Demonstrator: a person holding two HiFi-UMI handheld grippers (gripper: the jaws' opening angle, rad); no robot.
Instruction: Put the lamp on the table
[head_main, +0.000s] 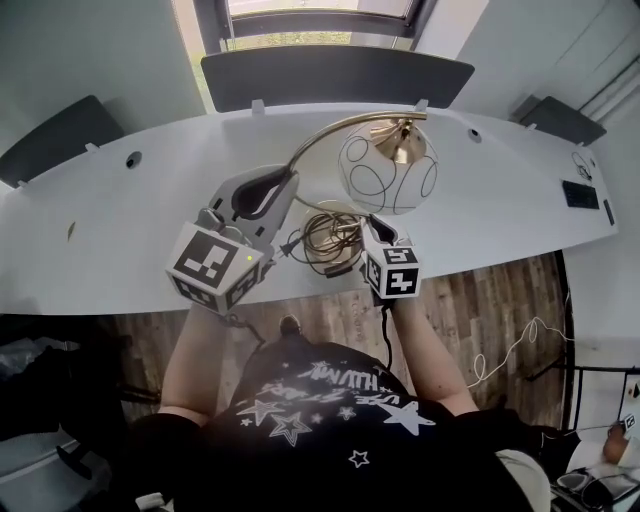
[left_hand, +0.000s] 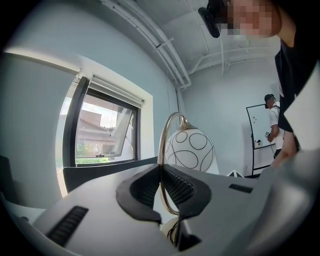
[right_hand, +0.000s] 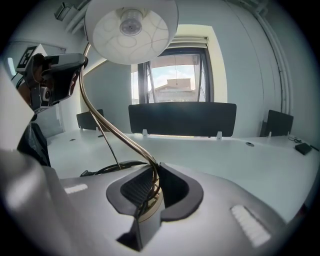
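Left claw (head_main: 283, 188), right claw (head_main: 366, 225) on one lamp (head_main: 388, 172)

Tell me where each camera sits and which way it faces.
Head view: on the head, steeply down at table, lamp, left tool, right tool; arms show.
Left tool view: on that tool, level toward the window; jaws shut on the stem; torso at right.
Right tool view: on that tool, across the table; jaws grip the stem low.
Shared: the lamp, in all three.

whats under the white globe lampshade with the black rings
Bare white tabletop lies below the white glass globe shade, with a coiled cable nearer the person. The lamp's foot is mostly hidden in the right tool.
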